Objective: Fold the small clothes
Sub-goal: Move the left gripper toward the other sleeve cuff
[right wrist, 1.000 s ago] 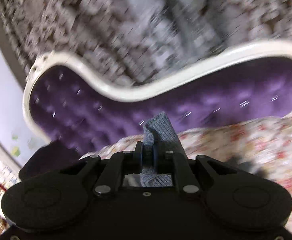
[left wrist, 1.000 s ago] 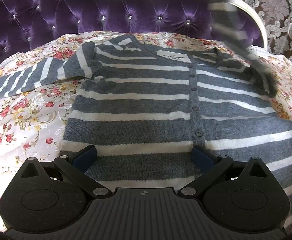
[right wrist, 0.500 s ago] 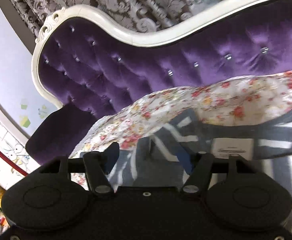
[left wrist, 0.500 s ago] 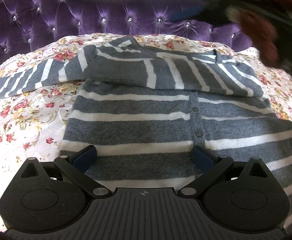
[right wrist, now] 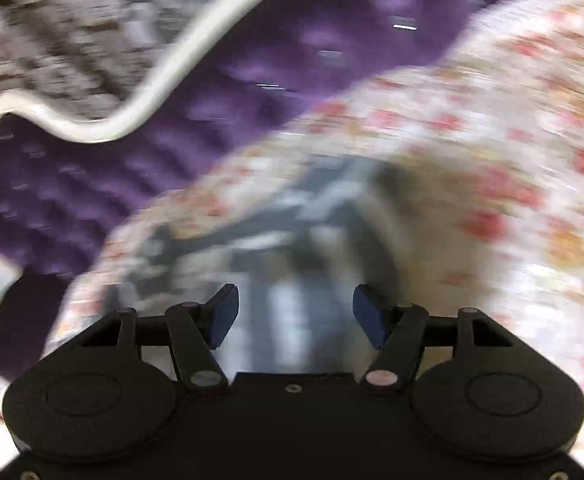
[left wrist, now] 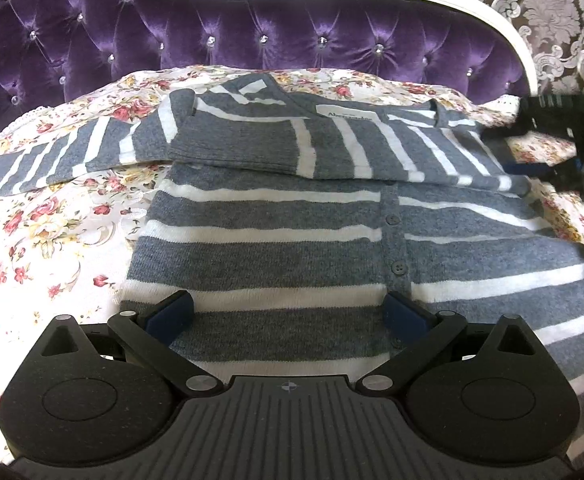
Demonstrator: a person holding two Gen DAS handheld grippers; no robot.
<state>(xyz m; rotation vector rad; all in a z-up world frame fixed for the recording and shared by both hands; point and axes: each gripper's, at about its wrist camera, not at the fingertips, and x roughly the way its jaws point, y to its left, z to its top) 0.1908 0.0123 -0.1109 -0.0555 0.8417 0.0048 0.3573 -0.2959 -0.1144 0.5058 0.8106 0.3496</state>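
Grey-and-white striped knit cardigan [left wrist: 276, 248], soft fuzzy weave, buttoned placket w/ small round grey buttons, lies flat directly ahead of the left gripper [left wrist: 288, 312]; hem passes between its two dark-blue pads, which stand wide apart and press on nothing. One sleeve [left wrist: 331, 148] is folded across the chest, far from the gripper, partly covering a white neck label; the other sleeve [left wrist: 52, 156] stretches out flat to far left.

Surface: bed w/ cream floral sheet [left wrist: 40, 236], pink/yellow rose print, slightly creased. Beyond it a purple tufted velvet headboard [left wrist: 252, 36] w/ crystal studs and curved white frame; behind that, grey-brown damask wallpaper [left wrist: 539, 4].

Right gripper [right wrist: 295, 312]: jaws part-way apart and closing; striped grey fabric lies between and ahead of the blue pads, no pad visibly pressing on it. That view is heavily motion-blurred; stripes, sheet print and headboard studs smear into streaks. In left wrist view the right gripper [left wrist: 559, 136] appears only as a dark blurred shape at far right, cut off by the frame edge, beside the cardigan's shoulder. Cardigan's near-right hem is cut off too.
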